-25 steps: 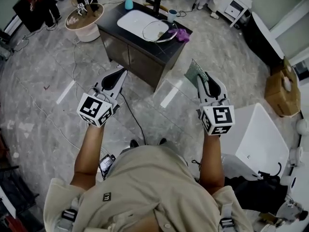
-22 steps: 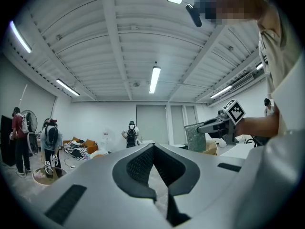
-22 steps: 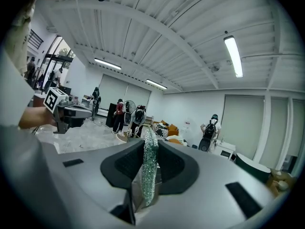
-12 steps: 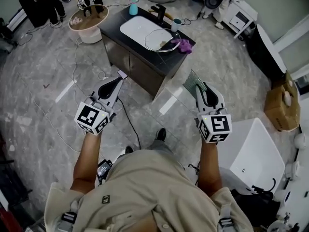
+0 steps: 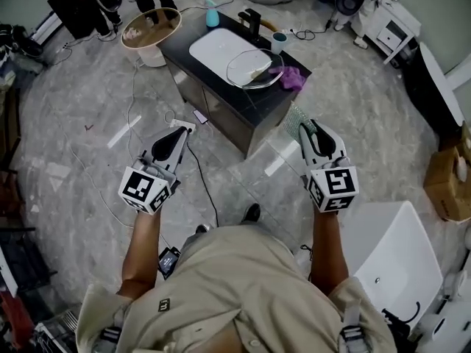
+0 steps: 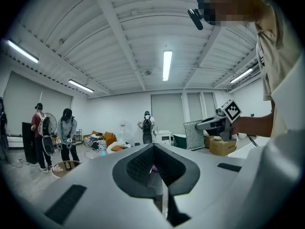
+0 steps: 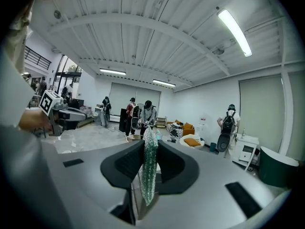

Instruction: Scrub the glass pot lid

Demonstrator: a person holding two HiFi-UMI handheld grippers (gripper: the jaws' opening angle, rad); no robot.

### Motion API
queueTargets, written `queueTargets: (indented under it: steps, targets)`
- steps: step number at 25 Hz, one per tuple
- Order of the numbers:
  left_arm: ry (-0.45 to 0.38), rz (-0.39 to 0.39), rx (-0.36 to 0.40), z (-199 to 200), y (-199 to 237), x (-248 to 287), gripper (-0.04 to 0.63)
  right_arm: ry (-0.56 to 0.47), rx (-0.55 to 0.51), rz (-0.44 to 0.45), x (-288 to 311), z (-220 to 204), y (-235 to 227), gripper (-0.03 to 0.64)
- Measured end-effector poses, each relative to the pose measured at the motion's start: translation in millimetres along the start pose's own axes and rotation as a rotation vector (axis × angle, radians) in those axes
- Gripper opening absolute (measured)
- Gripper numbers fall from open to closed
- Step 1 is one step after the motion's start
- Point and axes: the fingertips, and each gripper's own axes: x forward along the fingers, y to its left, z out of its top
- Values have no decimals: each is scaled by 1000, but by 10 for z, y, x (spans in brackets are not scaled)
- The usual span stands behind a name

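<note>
The glass pot lid (image 5: 254,68) lies on the dark sink counter (image 5: 185,29), overlapping the right edge of the white basin (image 5: 215,47). A purple cloth (image 5: 293,78) sits beside it. Both grippers hang in the air well short of the cabinet. My left gripper (image 5: 181,131) is shut with nothing in it; its jaws meet in the left gripper view (image 6: 155,168). My right gripper (image 5: 307,126) is shut on a green scrub pad (image 5: 296,117), which stands upright between the jaws (image 7: 149,168).
On the counter stand a teal bottle (image 5: 213,17), a black faucet (image 5: 252,19) and a cup (image 5: 278,42). A round stool-table (image 5: 151,27) with people stands at the far left. Cables and a phone (image 5: 200,116) lie on the floor; a white box (image 5: 390,250) is at right.
The person has walked closer to the sink cabinet, which now lies nearer in the head view. Both grippers keep their pose; the pad stays in the right one.
</note>
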Motion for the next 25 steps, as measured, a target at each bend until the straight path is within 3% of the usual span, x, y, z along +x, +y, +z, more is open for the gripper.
queueTargets:
  steps: [13, 25]
  targets:
    - [63, 89, 32, 32, -326, 559, 15, -49, 42, 96, 227, -96, -736, 84]
    - [117, 15, 1, -174, -400, 1262, 15, -5, 103, 81, 408, -424, -1136, 84]
